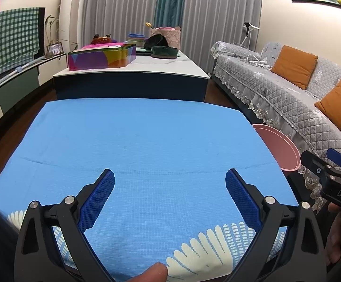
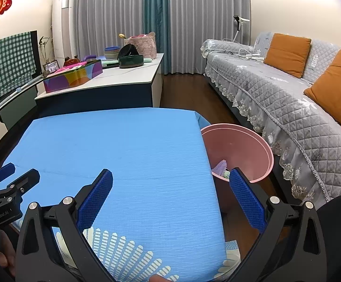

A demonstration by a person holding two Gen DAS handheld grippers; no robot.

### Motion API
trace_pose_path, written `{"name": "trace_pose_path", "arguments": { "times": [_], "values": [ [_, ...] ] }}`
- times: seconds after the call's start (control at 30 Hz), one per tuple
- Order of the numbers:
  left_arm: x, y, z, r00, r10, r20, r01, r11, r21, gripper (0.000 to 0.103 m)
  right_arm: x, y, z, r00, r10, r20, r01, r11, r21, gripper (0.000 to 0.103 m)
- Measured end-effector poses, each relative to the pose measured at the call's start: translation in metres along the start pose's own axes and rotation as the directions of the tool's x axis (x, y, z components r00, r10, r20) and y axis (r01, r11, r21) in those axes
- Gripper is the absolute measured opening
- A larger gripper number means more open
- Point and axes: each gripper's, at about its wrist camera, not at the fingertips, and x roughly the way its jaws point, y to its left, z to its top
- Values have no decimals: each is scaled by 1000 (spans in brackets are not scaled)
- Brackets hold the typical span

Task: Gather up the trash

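A pink bin (image 2: 252, 148) stands on the floor just off the right edge of the blue-clothed table (image 2: 114, 145). Inside it lies crumpled purple and green trash (image 2: 221, 168). No trash shows on the blue cloth in either view. My right gripper (image 2: 170, 196) is open and empty, with its left finger over the table and its right finger over the bin's near rim. My left gripper (image 1: 170, 198) is open and empty above the near half of the table (image 1: 135, 138). In the left wrist view the bin (image 1: 279, 146) peeks past the table's right edge, and the right gripper (image 1: 327, 169) hangs beside it.
A grey quilted sofa (image 2: 288, 98) with orange cushions runs along the right. Behind the table stands a low cabinet (image 2: 114, 87) with a colourful box, bowls and a basket. A green checked cloth (image 1: 8, 42) hangs at the left. Wooden floor lies between table and sofa.
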Motion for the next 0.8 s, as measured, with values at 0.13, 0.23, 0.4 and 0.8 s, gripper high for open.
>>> {"name": "trace_pose_path", "arguments": {
  "times": [0.13, 0.23, 0.4, 0.8],
  "values": [
    [0, 0, 0, 1000, 0, 0, 0, 1000, -1, 92, 0, 0, 0, 1000, 0, 0, 0, 1000, 1, 98],
    [0, 0, 0, 1000, 0, 0, 0, 1000, 2, 92, 0, 1, 0, 1000, 0, -2, 0, 1000, 0, 98],
    [-1, -1, 1, 1000, -1, 3, 1, 1000, 1, 92, -1, 2, -1, 1000, 2, -1, -2, 1000, -4, 98],
    [0, -1, 0, 1000, 2, 5, -2, 1000, -1, 92, -1, 3, -1, 1000, 2, -1, -2, 1000, -4, 98]
  ]
}}
